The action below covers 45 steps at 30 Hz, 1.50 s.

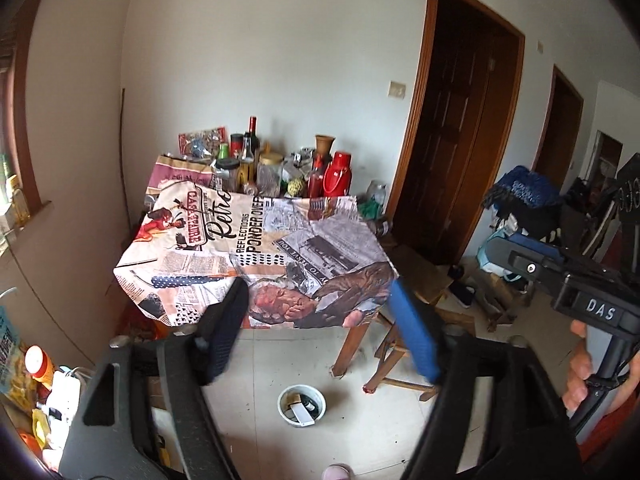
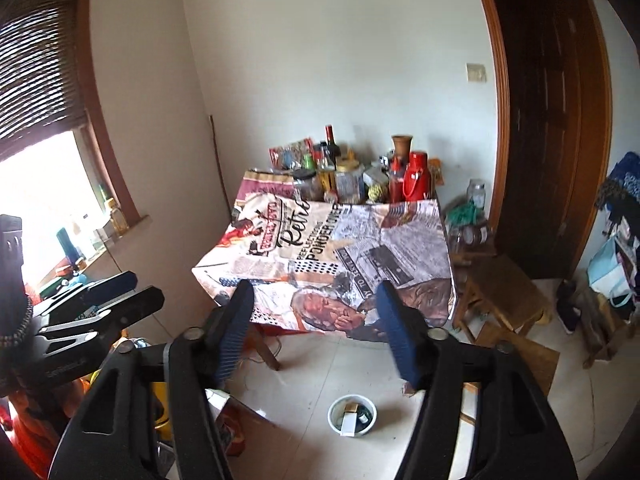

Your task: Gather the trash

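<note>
White tile floor fills the lower middle of both views, and on it stands a small white bin (image 1: pixel 301 405) holding the collected trash: a pale flat box and some dark bits. From the left wrist view the left tongs (image 1: pixel 320 332) stand spread wide with nothing between them; the right tongs (image 2: pixel 316 332) are likewise released and empty in their own view. Behind the fingertips, at centre frame, a table (image 1: pixel 256 248) wears a newspaper-print cloth, its front half bare of loose items. Bottles, jars and a red flask (image 1: pixel 338 174) crowd its far edge against the wall. A wooden stool (image 2: pixel 502 294) stands right of the table.
</note>
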Each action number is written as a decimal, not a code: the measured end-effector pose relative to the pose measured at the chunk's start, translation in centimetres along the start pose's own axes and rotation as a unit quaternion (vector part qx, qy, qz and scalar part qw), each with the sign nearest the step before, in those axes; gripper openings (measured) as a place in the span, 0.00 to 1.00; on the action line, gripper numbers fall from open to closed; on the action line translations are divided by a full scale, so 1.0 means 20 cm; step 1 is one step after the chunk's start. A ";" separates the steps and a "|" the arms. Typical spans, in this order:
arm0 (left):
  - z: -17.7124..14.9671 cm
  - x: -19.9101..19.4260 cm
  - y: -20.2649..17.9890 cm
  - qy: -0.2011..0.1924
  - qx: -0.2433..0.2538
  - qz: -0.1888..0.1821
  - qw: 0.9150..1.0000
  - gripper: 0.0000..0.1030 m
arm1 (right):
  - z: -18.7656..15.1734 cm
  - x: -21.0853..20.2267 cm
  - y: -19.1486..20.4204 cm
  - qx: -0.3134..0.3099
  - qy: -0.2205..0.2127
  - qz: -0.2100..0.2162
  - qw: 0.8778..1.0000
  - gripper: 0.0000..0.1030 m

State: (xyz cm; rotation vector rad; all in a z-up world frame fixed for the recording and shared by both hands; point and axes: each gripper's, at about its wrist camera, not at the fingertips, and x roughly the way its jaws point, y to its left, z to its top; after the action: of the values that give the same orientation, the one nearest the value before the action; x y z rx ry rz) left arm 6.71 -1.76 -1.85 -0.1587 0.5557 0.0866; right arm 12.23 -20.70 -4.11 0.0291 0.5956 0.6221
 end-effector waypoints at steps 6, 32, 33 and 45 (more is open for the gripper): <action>-0.07 -0.22 0.00 -0.014 -0.004 -0.001 1.000 0.91 | -0.05 -0.16 0.14 -0.011 -0.020 -0.019 1.000 0.88; -0.16 -0.39 -0.07 -0.027 0.012 0.000 1.000 0.91 | -0.14 -0.34 0.18 -0.007 -0.023 -0.028 0.999 0.89; -0.16 -0.39 -0.07 -0.027 0.012 0.001 1.000 0.91 | -0.14 -0.34 0.18 -0.007 -0.022 -0.028 0.999 0.89; -0.15 -0.35 -0.06 -0.017 0.001 0.005 1.000 0.95 | -0.15 -0.34 0.18 -0.009 -0.015 -0.031 0.999 0.89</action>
State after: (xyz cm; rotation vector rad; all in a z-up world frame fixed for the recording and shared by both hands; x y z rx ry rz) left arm -0.59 -3.77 -0.54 -0.1526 0.5223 0.0991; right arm 4.27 -22.05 -2.39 0.0033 0.5601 0.5669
